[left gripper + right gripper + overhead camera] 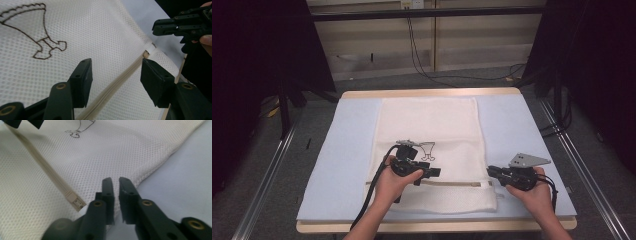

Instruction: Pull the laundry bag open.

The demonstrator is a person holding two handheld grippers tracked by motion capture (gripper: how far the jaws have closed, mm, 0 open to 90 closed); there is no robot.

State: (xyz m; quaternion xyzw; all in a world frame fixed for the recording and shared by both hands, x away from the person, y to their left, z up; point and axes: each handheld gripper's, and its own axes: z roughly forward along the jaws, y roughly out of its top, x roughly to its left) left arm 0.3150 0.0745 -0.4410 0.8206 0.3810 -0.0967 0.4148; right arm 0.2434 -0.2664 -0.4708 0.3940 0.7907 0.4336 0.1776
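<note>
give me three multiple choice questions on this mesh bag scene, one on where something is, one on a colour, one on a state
1. Where does the zipper run on the mesh bag?
A. across the end nearest the person
B. across the far end
C. down the middle lengthwise

2. What colour is the drawing on the bag?
A. blue
B. brown
C. red

3. How does the left claw stand?
A. shut on the zipper
B. open over the zipper
C. shut on the table edge

Answers:
1. A, the high view shows the zipper band across the bag's near end.
2. B, the left gripper view shows a brown outline.
3. B, its pads stand apart with the zipper running between them, not pinched.
</note>
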